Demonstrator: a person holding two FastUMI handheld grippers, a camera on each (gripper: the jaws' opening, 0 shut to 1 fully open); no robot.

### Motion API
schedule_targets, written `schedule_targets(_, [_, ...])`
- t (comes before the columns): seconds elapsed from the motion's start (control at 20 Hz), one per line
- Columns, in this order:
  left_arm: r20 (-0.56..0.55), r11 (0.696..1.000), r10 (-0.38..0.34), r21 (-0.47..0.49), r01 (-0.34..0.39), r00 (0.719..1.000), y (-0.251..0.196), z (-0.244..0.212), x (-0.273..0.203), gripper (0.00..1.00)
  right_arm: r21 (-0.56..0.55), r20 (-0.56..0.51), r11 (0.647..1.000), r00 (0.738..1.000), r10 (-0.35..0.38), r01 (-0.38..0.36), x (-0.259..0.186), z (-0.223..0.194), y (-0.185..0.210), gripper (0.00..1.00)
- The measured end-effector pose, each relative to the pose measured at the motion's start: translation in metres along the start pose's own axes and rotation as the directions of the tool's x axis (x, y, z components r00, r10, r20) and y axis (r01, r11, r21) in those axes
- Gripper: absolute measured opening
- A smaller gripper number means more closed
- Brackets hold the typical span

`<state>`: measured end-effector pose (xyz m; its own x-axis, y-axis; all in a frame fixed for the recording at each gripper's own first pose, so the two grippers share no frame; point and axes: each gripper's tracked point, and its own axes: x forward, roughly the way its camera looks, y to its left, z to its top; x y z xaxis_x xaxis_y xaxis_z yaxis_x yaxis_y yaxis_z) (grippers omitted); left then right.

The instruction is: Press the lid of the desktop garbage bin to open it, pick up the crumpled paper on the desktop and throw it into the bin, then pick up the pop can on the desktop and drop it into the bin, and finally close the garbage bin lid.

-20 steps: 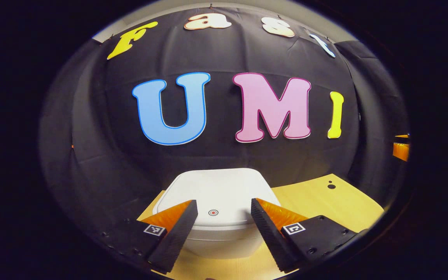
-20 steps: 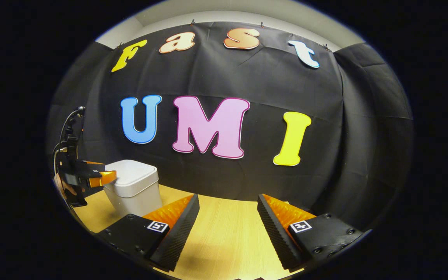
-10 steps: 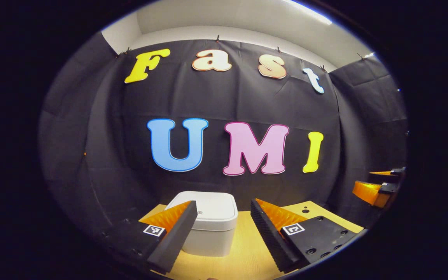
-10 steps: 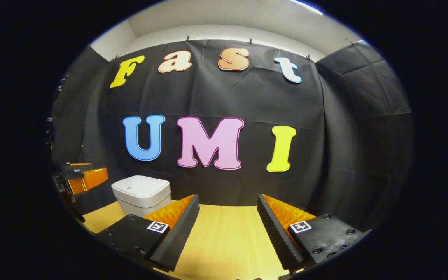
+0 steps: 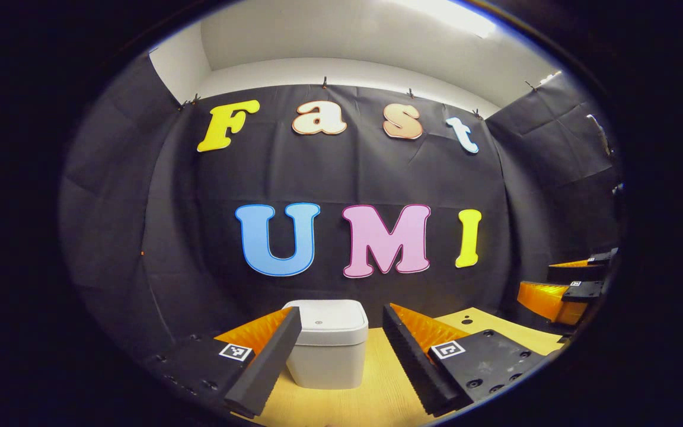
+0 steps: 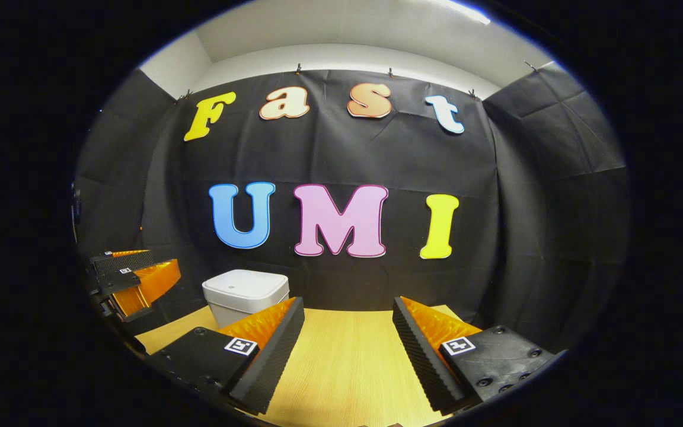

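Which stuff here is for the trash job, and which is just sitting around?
For the job:
- white garbage bin, lid shut
- left gripper, open
- right gripper, open

Just there:
- wooden desktop
- black cloth wall
- small dark hole in the desktop

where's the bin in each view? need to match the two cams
Left gripper view: bin at bottom centre, straight ahead between the left tool's open fingers, lid shut.
Right gripper view: bin at lower left, beyond the right tool's left finger, lid shut.
Shared landmark: the wooden table that the bin stands on, by the black cloth wall.
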<state>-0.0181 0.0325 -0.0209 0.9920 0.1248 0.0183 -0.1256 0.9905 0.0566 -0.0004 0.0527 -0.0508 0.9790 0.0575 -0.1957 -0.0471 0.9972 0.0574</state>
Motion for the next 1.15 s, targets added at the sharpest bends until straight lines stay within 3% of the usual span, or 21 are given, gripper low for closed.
schedule_targets(0.5, [-0.009,1.000,-0.007,-0.021,0.007,1.000,0.009,0.000,-0.010,0.94,-0.008,0.003,1.000,1.000,-0.013,0.013,-0.014,0.006,0.007,1.00])
schedule_targets(0.6, [-0.010,1.000,-0.024,-0.014,0.024,1.000,0.006,-0.002,-0.013,0.94,-0.007,0.011,1.000,1.000,-0.017,0.017,-0.015,0.009,0.008,0.96])
schedule_targets(0.65, [-0.013,1.000,-0.028,-0.010,0.027,1.000,0.007,-0.003,-0.015,0.94,-0.007,0.015,1.000,1.000,-0.017,0.017,-0.015,0.009,0.009,0.87])
schedule_targets(0.7, [-0.013,0.999,-0.030,-0.023,0.029,0.999,0.007,-0.002,-0.015,0.94,-0.007,0.020,1.000,1.000,-0.016,0.016,-0.016,0.010,0.010,0.96])
schedule_targets(1.15, [-0.007,0.998,-0.061,-0.029,0.061,0.998,-0.001,0.000,-0.015,0.94,-0.010,0.022,1.000,1.000,-0.008,0.008,-0.017,0.007,0.019,0.96])
